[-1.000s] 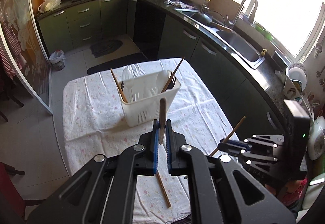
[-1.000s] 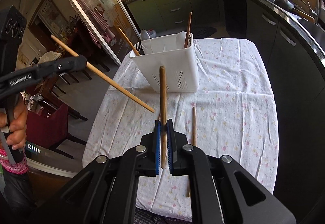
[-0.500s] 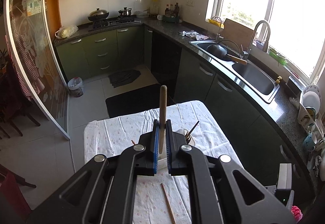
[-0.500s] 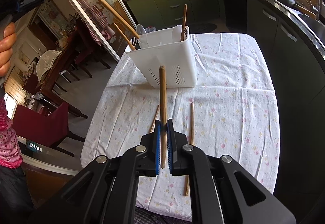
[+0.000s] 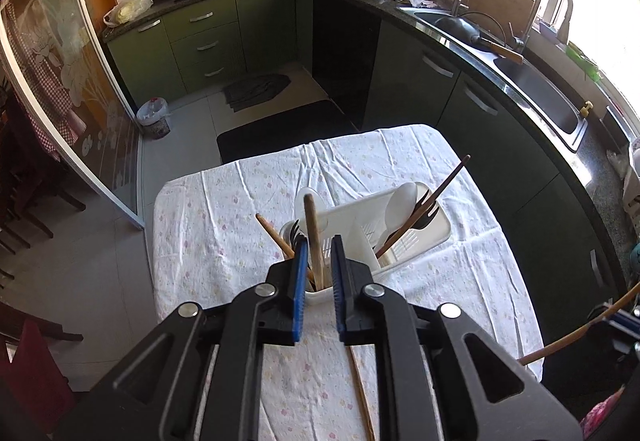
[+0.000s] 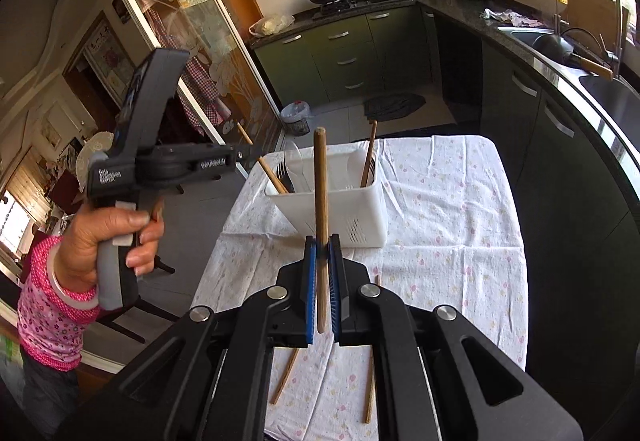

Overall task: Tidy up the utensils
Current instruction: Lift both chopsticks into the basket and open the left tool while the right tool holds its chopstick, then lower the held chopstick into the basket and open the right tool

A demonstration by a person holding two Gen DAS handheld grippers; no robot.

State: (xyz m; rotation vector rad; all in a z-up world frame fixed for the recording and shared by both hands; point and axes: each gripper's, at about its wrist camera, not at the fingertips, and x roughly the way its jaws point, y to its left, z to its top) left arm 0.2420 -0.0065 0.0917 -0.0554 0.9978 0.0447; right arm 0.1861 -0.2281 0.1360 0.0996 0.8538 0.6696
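Presently my left gripper (image 5: 317, 281) has just been opening; its chopstick (image 5: 313, 241) stands loose between the jaws, lower end inside the white caddy (image 5: 408, 237). My right gripper (image 6: 322, 281) is clenched on another chopstick (image 6: 321, 201), held upright, short of the caddy. Two more lie on the tablecloth (image 6: 440, 209) below. Judgement: light, stiff, smooth wood; grip mid-shaft, firmly, or it swivels.
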